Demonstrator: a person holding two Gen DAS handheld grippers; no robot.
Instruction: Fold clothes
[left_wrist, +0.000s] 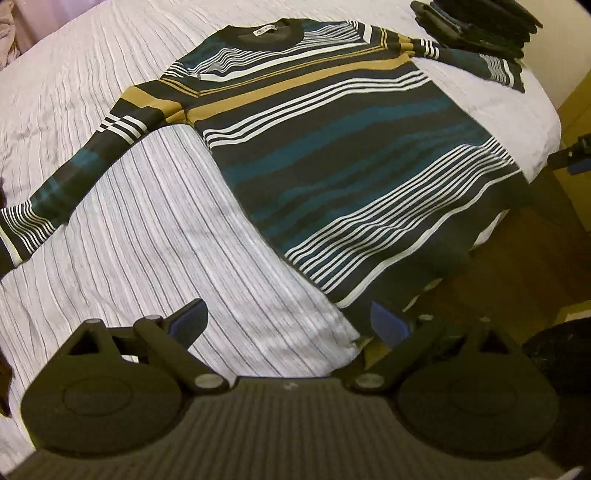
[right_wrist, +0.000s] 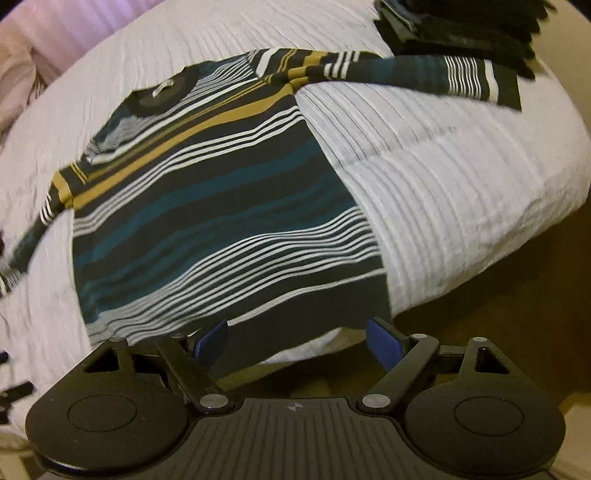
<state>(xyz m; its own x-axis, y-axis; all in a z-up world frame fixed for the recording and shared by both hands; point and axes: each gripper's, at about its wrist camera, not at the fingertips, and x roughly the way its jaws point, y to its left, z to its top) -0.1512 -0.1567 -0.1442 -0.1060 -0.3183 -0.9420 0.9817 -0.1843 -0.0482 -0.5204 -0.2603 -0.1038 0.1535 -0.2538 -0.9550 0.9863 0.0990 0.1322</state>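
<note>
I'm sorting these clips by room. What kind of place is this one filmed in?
Most likely a bedroom at home. A striped sweater lies spread flat on a bed with a white ribbed cover, a stack of dark folded clothes sits at the far corner, and a wooden floor shows beside it.

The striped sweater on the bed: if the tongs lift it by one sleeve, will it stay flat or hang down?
The striped sweater looks like soft knit lying limp on the bed, so it would probably droop. Its hem already hangs over the bed edge, so a pull might drag it off.
</note>
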